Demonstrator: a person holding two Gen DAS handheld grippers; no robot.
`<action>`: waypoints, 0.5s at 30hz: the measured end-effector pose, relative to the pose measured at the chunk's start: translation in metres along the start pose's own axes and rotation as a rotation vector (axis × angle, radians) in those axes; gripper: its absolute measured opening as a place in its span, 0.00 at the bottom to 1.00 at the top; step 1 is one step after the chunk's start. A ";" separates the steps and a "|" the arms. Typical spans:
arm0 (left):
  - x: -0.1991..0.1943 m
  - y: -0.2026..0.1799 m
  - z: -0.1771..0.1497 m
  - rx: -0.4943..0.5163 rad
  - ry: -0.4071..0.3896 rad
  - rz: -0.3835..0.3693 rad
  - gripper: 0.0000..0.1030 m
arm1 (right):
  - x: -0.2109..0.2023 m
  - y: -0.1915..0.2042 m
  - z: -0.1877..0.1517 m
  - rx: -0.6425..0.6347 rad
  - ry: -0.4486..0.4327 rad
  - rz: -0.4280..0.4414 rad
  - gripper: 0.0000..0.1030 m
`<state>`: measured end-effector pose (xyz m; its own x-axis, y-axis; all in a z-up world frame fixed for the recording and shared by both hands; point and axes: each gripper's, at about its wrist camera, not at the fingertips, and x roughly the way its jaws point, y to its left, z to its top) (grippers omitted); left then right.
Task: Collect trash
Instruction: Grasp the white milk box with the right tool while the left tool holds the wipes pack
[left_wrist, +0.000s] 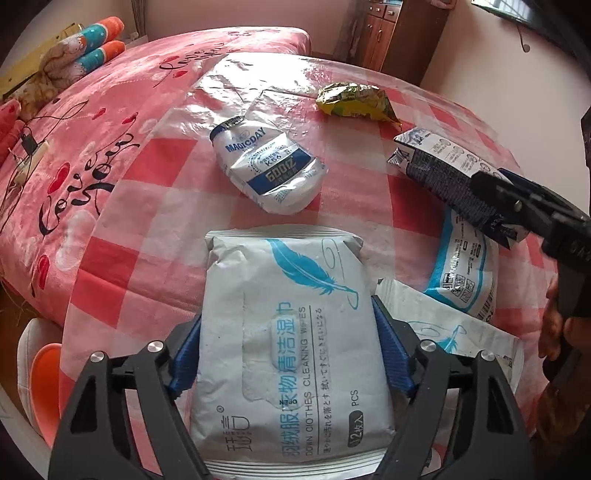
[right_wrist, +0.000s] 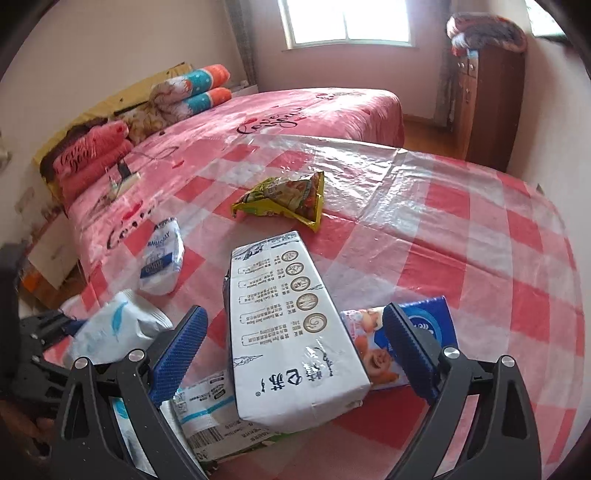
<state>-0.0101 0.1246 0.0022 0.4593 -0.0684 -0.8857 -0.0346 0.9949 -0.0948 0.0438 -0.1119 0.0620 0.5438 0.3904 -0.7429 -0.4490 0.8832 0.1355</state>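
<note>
A white wipes pack (left_wrist: 288, 354) with a blue feather print lies between my left gripper's (left_wrist: 286, 314) blue pads, which press on both of its long sides. In the right wrist view this pack (right_wrist: 118, 325) shows at the left, tilted. My right gripper (right_wrist: 295, 310) is open around a white printed carton pack (right_wrist: 291, 325), with gaps on both sides. That carton (left_wrist: 439, 170) leans on a pile of flat packs. A white-and-blue Magicday pouch (left_wrist: 266, 170) and a crumpled yellow-green snack wrapper (left_wrist: 354, 99) lie farther out on the table.
The table carries a red-and-white checked cloth (right_wrist: 461, 240) under clear plastic. A blue tissue pack (right_wrist: 436, 306) and a white labelled pack (left_wrist: 461, 266) lie under the carton. A pink bed (right_wrist: 295, 118) stands beyond, a wooden cabinet (right_wrist: 487, 103) to the right, an orange container (left_wrist: 44, 387) below the table edge.
</note>
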 end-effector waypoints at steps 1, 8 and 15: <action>0.000 0.001 0.000 0.001 -0.003 -0.002 0.77 | 0.000 0.003 -0.001 -0.021 -0.001 -0.016 0.84; -0.004 0.004 -0.004 -0.009 -0.016 -0.024 0.76 | -0.007 0.017 -0.012 -0.066 -0.007 -0.051 0.68; -0.015 0.011 -0.008 -0.021 -0.049 -0.040 0.76 | -0.022 0.022 -0.021 -0.032 -0.027 -0.075 0.67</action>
<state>-0.0243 0.1355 0.0112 0.5032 -0.1039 -0.8579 -0.0337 0.9896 -0.1397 0.0072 -0.1065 0.0676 0.5956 0.3309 -0.7320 -0.4285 0.9016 0.0589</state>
